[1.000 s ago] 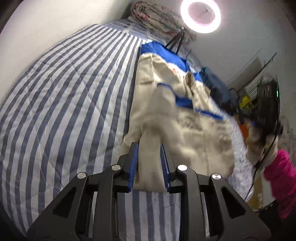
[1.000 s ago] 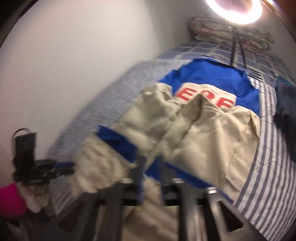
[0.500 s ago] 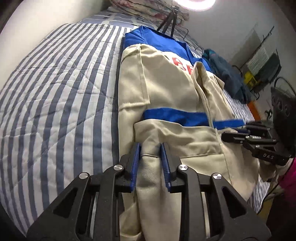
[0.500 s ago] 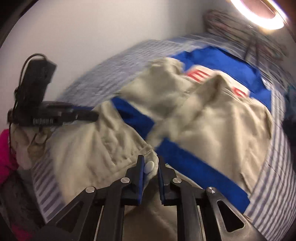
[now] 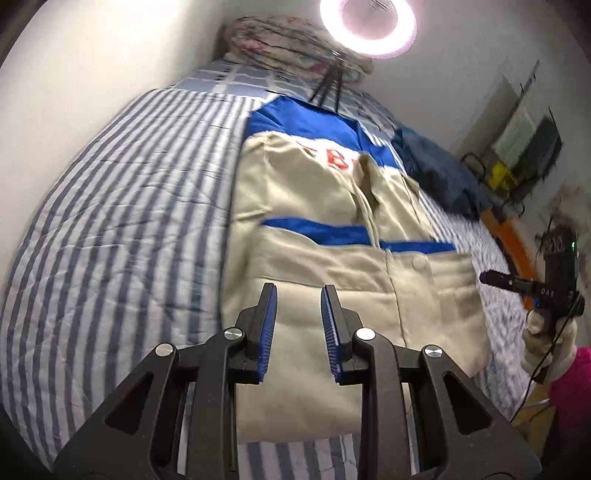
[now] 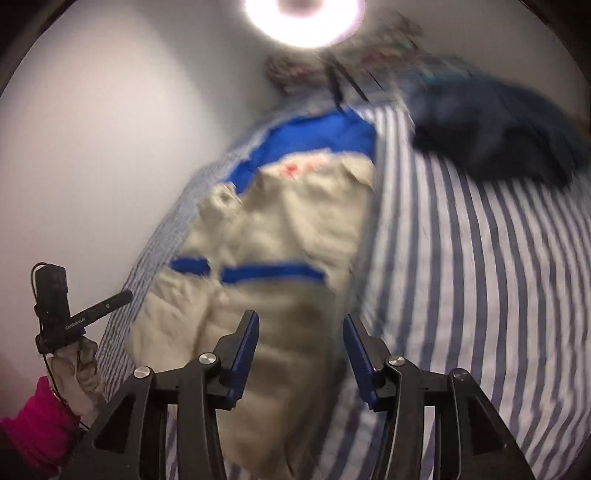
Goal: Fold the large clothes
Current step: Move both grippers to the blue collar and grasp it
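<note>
A large beige jacket (image 5: 325, 229) with blue bands and red letters lies on the striped bed, its lower part folded up over its middle. It also shows in the right wrist view (image 6: 280, 251), blurred. My left gripper (image 5: 298, 291) is open and empty, just above the jacket's folded lower edge. My right gripper (image 6: 300, 319) is open wide and empty, above the jacket's near end. The right gripper shows at the right edge of the left wrist view (image 5: 532, 288); the left gripper shows at the left of the right wrist view (image 6: 92, 314).
The blue-and-white striped bedsheet (image 5: 118, 221) spreads left of the jacket. A dark blue garment (image 5: 436, 173) lies at the bed's right side. A ring light (image 5: 367, 26) on a tripod and a folded floral quilt (image 5: 280, 44) stand at the bed's head. Walls flank the bed.
Both grippers let go of the jacket's lower edge and opened. They pulled back and up; the folded hem now lies flat on the jacket.
</note>
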`<state>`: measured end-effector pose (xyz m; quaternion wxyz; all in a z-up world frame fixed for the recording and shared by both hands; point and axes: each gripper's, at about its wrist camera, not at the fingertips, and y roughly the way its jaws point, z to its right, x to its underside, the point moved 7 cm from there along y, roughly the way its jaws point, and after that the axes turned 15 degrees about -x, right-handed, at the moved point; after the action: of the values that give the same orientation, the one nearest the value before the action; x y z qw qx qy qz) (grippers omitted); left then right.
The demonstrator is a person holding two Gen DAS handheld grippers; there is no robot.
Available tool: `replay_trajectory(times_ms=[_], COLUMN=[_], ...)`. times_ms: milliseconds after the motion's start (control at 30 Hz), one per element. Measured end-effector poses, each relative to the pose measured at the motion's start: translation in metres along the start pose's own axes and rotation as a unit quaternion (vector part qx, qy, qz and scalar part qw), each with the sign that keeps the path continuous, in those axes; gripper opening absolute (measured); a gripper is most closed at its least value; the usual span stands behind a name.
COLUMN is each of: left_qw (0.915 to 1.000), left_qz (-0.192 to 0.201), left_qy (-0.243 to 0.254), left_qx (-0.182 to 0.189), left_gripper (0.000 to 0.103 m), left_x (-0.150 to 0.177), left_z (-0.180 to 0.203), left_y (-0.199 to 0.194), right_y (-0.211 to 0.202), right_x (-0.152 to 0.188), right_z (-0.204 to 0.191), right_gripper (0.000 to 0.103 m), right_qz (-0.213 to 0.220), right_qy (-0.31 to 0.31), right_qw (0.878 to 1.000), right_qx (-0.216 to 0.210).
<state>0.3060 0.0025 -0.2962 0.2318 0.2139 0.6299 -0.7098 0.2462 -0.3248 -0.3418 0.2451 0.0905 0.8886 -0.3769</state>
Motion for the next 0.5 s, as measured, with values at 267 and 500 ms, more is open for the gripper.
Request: replay_trajectory(times_ms=[267,500], left_qw=[0.9963,0.997], left_qz=[-0.041,0.031], left_qy=[0.004,-0.002], left_qx=[-0.076,-0.07], left_gripper=[0.015,0.017], left_x=[0.027,-0.009], left_z=[-0.005,0.002], left_y=[0.024,-0.052], right_y=[0.04,-0.047], right_x=[0.007,0.001], right_z=[0.007,-0.034], right_gripper=[0.026,0.03], right_qz=[-0.058,0.025], right_qy=[-0.067,-0.114], right_qw=[0.99,0.989], right_qx=[0.112,0.091])
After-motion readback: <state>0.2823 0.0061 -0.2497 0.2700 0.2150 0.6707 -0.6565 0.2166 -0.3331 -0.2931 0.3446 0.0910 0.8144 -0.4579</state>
